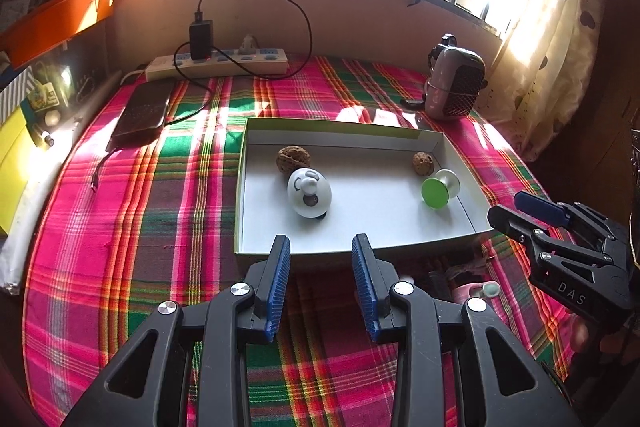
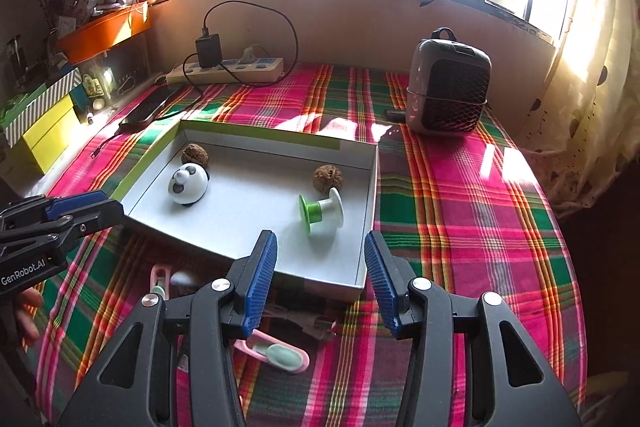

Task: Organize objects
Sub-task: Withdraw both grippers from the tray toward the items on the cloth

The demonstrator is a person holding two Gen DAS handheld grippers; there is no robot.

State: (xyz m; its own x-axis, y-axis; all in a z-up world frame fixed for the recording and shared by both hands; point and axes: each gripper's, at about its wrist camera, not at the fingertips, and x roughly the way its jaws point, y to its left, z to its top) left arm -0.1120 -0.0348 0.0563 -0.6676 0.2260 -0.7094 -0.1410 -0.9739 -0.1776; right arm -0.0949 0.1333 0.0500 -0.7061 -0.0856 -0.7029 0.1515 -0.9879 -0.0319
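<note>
A shallow white box (image 1: 352, 245) (image 2: 370, 187) lies on the plaid cloth. In it are two walnuts (image 1: 293, 159) (image 1: 423, 163) (image 2: 327, 178), a white panda toy (image 1: 309, 191) (image 2: 188, 185) and a green-and-white spool (image 1: 439, 188) (image 2: 322, 211). A pink-and-mint clip (image 2: 276, 351) (image 1: 478, 291) lies on the cloth in front of the box, and another pink clip (image 2: 159, 279) lies to its left. My left gripper (image 1: 321, 287) is open and empty before the box's near edge. My right gripper (image 2: 320, 281) is open and empty over the box's near right corner.
A power strip (image 1: 218, 63) with charger and cable lies at the back by the wall. A dark phone (image 1: 142, 113) lies back left. A small heater (image 2: 450, 83) stands back right. Yellow boxes (image 2: 44, 131) and an orange tray (image 2: 104, 29) line the left side.
</note>
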